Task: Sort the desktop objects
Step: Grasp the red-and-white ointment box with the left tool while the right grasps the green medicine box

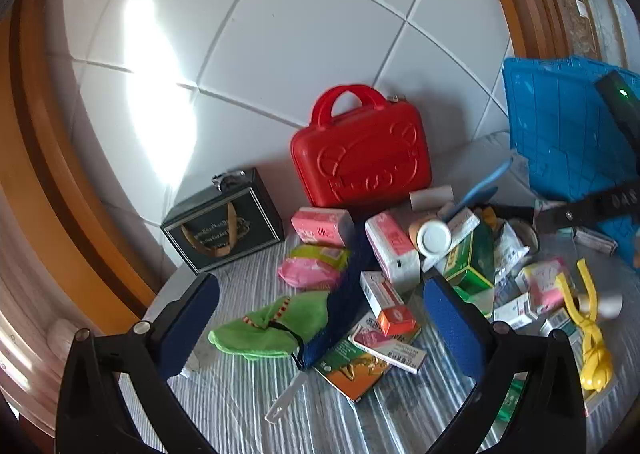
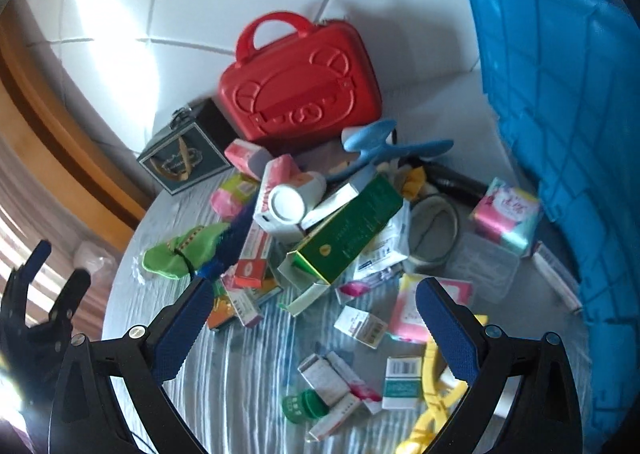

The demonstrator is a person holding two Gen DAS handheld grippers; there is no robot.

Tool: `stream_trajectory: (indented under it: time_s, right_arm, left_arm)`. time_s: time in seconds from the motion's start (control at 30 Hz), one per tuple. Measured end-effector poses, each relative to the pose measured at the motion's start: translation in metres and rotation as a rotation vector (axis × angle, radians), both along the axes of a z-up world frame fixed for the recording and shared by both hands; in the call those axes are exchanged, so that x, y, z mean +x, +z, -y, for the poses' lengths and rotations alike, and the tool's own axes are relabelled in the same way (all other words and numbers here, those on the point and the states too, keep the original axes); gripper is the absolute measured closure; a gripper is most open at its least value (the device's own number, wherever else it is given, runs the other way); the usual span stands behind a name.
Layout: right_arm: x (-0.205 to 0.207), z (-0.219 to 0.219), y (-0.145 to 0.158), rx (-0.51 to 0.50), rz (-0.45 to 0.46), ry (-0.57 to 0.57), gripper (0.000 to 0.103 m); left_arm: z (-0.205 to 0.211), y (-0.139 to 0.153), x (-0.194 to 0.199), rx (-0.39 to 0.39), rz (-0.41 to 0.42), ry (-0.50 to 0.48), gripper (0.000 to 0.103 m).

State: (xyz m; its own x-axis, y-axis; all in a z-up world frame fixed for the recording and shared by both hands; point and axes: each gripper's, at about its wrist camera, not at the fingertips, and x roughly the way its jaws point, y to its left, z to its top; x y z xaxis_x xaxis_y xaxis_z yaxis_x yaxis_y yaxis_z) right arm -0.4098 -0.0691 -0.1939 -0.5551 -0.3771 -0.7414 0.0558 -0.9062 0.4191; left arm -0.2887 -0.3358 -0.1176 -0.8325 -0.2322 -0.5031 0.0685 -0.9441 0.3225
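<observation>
Left wrist view: the left claw (image 1: 320, 318) gapes wide, empty, above the desk (image 1: 224, 394). A soft, light green sock (image 1: 272, 324) lies between its fingers, long axis left-right; pinch mid-body.

Right wrist view: the right claw (image 2: 312, 328) spreads wide, empty. The green carton (image 2: 344, 230), stiff and light, points up-right in the pile's middle; grip across its narrow sides.
</observation>
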Motion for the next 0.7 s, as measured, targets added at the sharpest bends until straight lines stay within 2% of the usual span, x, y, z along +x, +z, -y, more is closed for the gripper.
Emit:
stream_trajectory:
  time_s: [0.07, 0.13, 0.2, 0.4, 0.53, 0.6, 0.63, 0.7]
  right_arm:
    - [-0.026, 0.003, -0.024, -0.057, 0.088, -0.013, 0.001]
    - [-0.046, 0.006, -0.047, -0.077, 0.176, -0.031, 0.002]
    - [-0.059, 0.007, -0.064, -0.099, 0.229, -0.039, 0.008]
    - [-0.077, 0.001, -0.085, -0.1, 0.269, -0.031, 0.008]
    - [-0.084, -0.003, -0.089, -0.103, 0.283, -0.016, 0.008]
    - [-0.088, -0.003, -0.093, -0.12, 0.302, -0.005, 0.008]
    - [-0.09, -0.002, -0.097, -0.13, 0.317, -0.003, 0.008]
    - [-0.093, -0.002, -0.104, -0.172, 0.349, -0.007, 0.008]
  left_arm:
    - [0.009, -0.025, -0.005, 0.009, 0.055, 0.032, 0.0]
    - [0.018, -0.053, -0.013, 0.095, 0.137, 0.057, 0.0]
    - [0.022, -0.082, -0.021, 0.152, 0.196, 0.091, 0.0]
    - [0.019, -0.154, -0.065, 0.326, 0.38, 0.171, 0.0]
    - [0.016, -0.175, -0.085, 0.355, 0.424, 0.209, 0.0]
    - [0.021, -0.185, -0.091, 0.415, 0.456, 0.195, 0.014]
    - [0.024, -0.189, -0.094, 0.438, 0.48, 0.195, 0.031]
    - [0.026, -0.187, -0.092, 0.422, 0.465, 0.184, 0.039]
